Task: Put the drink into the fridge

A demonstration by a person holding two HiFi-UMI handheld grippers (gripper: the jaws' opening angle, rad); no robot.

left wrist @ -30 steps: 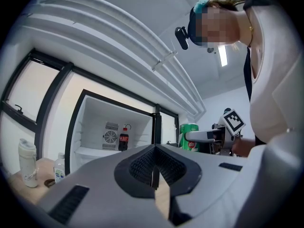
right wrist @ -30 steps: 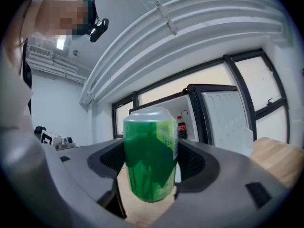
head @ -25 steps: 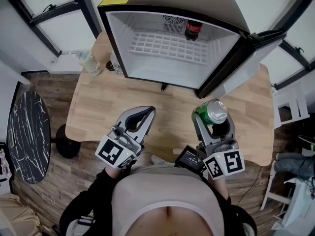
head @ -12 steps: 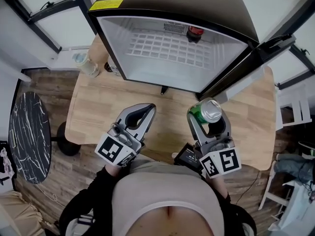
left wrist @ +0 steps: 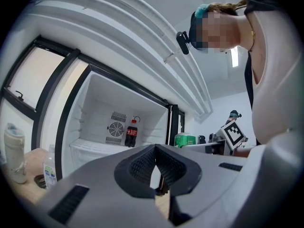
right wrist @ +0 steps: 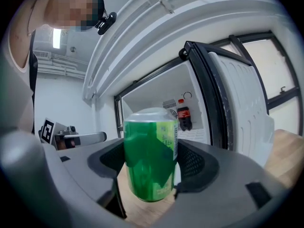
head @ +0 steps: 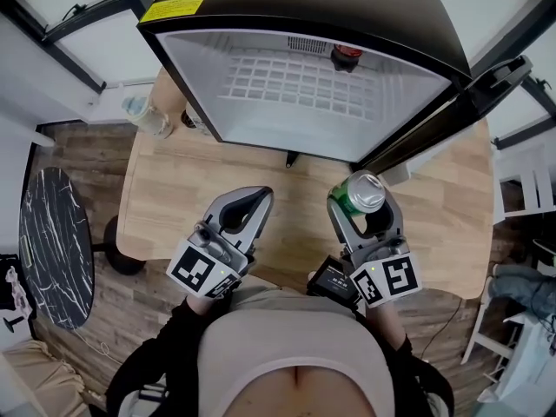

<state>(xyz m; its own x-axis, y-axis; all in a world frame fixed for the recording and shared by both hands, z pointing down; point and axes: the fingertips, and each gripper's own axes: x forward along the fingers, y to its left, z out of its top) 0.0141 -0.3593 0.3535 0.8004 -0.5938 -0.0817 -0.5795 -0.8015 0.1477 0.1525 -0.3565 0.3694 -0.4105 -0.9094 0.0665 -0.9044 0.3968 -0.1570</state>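
Pale wood makes up the surface (head: 174,189), which fills the middle of the head view above a plank floor (head: 104,320). Just right of centre, a green can (head: 360,192) stands upright between the jaws of the right gripper (head: 362,205), its silver top facing up. In the right gripper view the two padded jaws press against the can's sides and its base hangs above the wood, clear of the surface.

At centre-left, the left gripper (head: 248,200) is held beside it, well apart from the can. The left gripper view shows its ribbed pads meeting at the tips with nothing between them.

Above both grippers, at the top of the frame, a small black fridge (head: 178,68) sits on the surface with its door (head: 452,102) swung wide toward the upper right. Its white interior holds a wire shelf (head: 278,81). A cola bottle (head: 346,56) with a red cap stands at the back right, next to a round fan grille (left wrist: 114,127). A yellow label (head: 174,9) marks the fridge's top left corner.

Left of the fridge, two bottles (head: 143,115) stand on the surface's far left corner. A black box (head: 333,278) lies at the near edge, just beside the right gripper's marker cube (head: 387,281). At the far left of the frame is a round dark marbled table (head: 52,241).
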